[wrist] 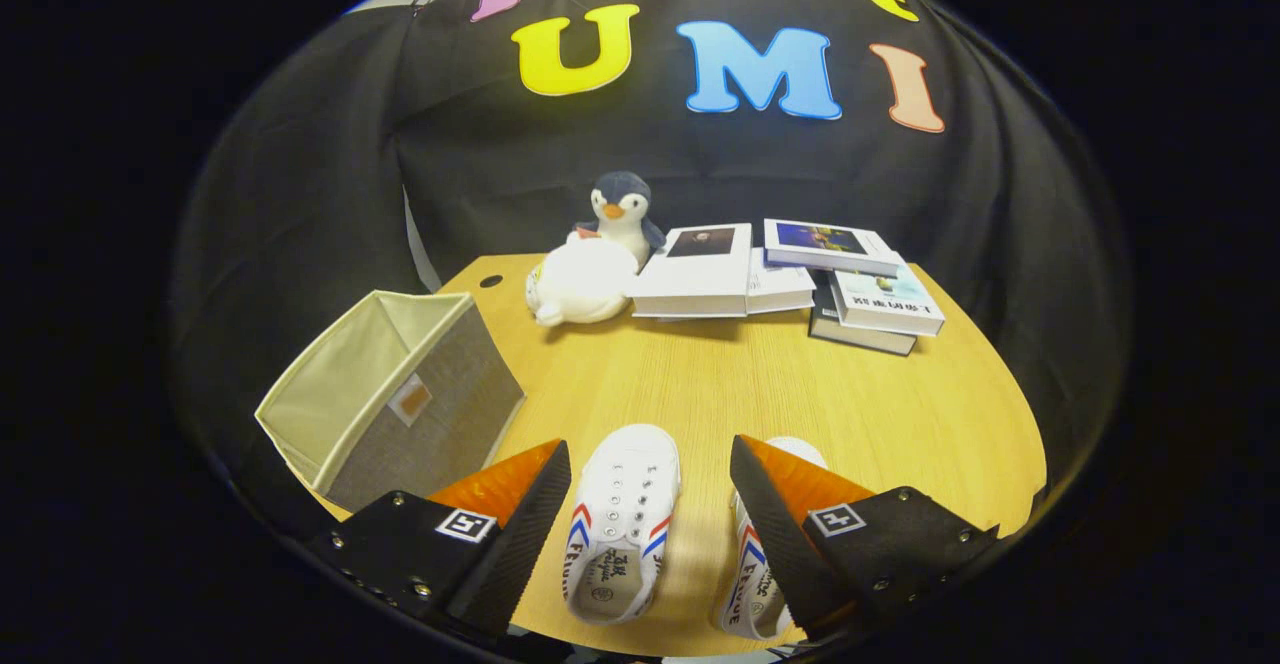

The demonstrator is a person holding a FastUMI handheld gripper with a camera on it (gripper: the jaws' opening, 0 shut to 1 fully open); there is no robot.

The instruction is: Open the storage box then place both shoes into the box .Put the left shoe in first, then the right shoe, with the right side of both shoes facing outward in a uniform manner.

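Two white canvas shoes with red and blue side stripes lie on the wooden table point(820, 394), toes pointing away from me. One shoe point(622, 522) lies between my fingers, touching neither. The other shoe point(752, 584) is mostly hidden under my right finger point(775, 524). My gripper point(650, 464) hovers above them, open wide and holding nothing. The grey fabric storage box point(395, 399) stands open-topped beyond my left finger point(520, 514), at the table's left edge, its beige lining showing.
At the table's far side lie a white plush toy point(580, 284) and a penguin plush point(620, 209), with several books point(790, 279) stacked beside them to the right. Bare table stretches between the shoes and the books.
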